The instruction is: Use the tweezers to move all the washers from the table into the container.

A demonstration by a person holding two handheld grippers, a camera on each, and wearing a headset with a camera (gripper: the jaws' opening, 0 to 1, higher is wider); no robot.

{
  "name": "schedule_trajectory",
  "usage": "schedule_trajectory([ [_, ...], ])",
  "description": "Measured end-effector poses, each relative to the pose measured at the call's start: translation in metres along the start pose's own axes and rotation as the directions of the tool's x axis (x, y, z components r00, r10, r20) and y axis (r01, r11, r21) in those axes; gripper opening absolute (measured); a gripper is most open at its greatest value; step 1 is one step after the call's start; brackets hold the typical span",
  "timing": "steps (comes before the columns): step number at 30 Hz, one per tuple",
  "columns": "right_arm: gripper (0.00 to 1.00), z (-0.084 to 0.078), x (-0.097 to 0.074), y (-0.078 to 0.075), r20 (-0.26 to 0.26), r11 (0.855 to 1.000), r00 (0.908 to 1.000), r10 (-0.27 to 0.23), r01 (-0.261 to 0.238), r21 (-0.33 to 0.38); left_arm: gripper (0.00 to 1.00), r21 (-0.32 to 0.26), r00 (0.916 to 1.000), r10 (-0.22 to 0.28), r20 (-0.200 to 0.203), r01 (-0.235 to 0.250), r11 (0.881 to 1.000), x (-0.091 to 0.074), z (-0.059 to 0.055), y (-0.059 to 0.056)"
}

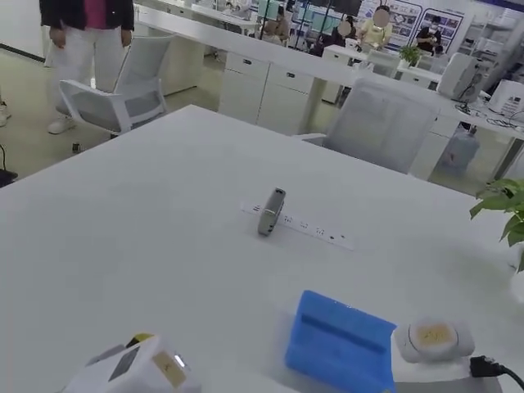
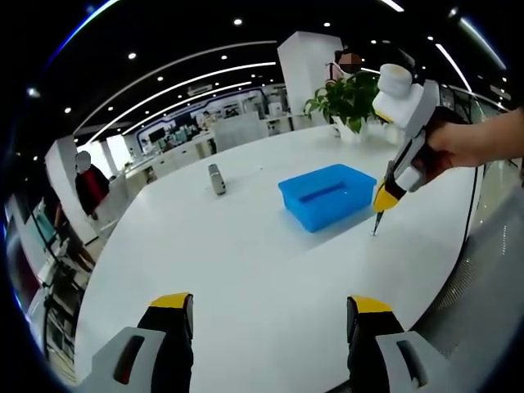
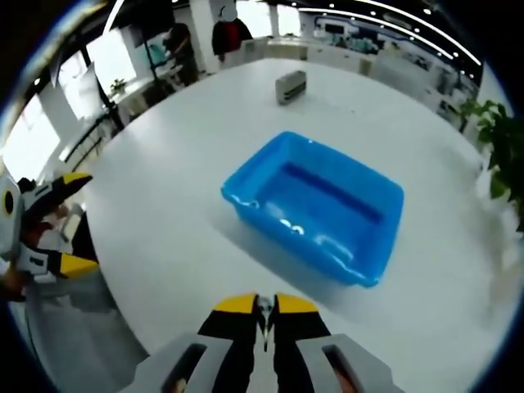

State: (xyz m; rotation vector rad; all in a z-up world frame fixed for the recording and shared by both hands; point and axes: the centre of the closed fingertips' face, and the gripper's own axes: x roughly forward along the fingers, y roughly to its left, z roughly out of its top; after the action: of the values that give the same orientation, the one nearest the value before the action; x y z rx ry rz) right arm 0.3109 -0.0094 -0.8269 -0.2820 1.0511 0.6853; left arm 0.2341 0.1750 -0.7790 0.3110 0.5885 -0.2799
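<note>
Right gripper (image 3: 264, 303) pinches tweezers (image 3: 263, 329) near container (image 3: 304, 239).

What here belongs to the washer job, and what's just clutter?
Job: container; tweezers, clamped in the right gripper; left gripper, open.
Lying about: grey device; power strip; plant; chair.

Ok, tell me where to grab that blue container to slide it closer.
I'd pinch a long side wall of the blue container from above, one jaw inside, one outside: it stands upright and open-topped with a thin rim. Use the open left gripper.
</note>
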Motion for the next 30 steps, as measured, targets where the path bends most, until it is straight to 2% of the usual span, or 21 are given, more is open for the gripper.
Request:
schedule_trajectory([
  [6, 0.03, 0.0037, 0.0013, -0.0006, 0.001, 1.000, 1.0000, -0.008, 0.008, -0.014, 0.78, 0.004, 1.0000, -0.003, -0.005, 0.003, 1.000, 0.0003, -0.0007, -0.0007],
  [12, 0.02, 0.0038, 0.0021, 0.0004, 0.002, 0.997, 0.9998, -0.020, 0.020, -0.077, 0.78, 0.006, 1.0000, -0.004, -0.008, 0.004, 1.000, 0.0006, -0.0012, -0.0011],
  [23, 0.03, 0.0007, -0.0035, 0.0008, 0.006, 0.999, 0.9998, -0.018, 0.018, -0.039, 0.78, 0.007, 0.9999, -0.003, -0.010, 0.003, 1.000, 0.0005, -0.0015, -0.0010],
  [30, 0.03, 0.0021, -0.0038, -0.0009, 0.015, 0.998, 0.9994, -0.031, 0.032, -0.046, 0.78, 0.006, 0.9999, -0.003, -0.010, 0.003, 1.000, 0.0004, -0.0016, -0.0009],
])
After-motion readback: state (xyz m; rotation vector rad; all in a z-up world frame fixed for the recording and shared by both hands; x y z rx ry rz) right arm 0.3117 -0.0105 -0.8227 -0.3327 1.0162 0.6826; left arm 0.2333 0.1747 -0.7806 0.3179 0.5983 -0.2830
